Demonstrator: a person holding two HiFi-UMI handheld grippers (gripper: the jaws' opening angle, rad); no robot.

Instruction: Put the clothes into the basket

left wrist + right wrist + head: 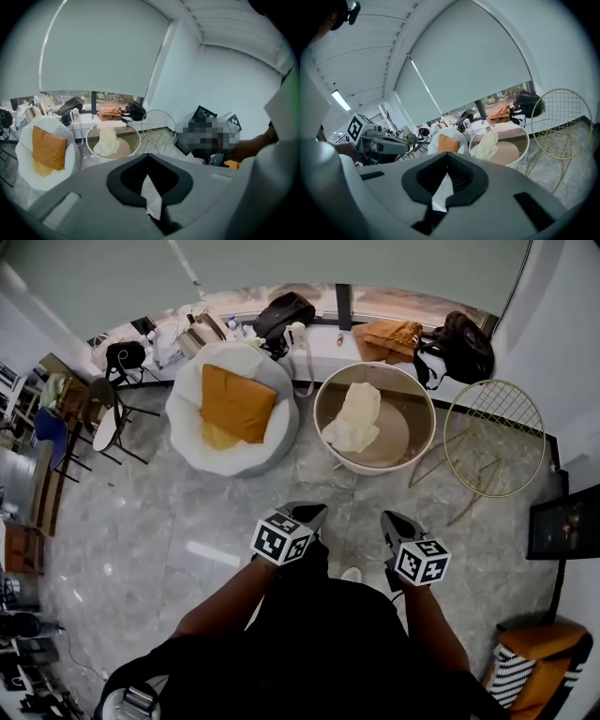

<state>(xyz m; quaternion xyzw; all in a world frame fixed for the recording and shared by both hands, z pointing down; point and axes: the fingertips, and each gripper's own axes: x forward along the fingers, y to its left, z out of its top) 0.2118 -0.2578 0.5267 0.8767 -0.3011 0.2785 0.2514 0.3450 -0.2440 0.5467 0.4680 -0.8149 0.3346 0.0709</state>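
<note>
A round beige basket [417, 404] stands on the floor under the window, with a cream garment [354, 418] draped inside it and over its near rim. The same basket [136, 140] and cream garment [108, 140] show in the left gripper view, and the basket [520, 140] in the right one. An orange garment [389, 337] lies on the window sill behind. My left gripper [314, 510] and right gripper [389, 518] are held close to the body, well short of the basket. Both are shut with nothing in them, left gripper [147, 157] and right gripper [447, 154].
A white round seat [187, 423] with an orange cushion [236, 401] stands left of the basket. A gold wire frame [494, 437] is to its right. Black bags [464, 345] sit on the sill. Chairs and desks [98, 413] line the left side.
</note>
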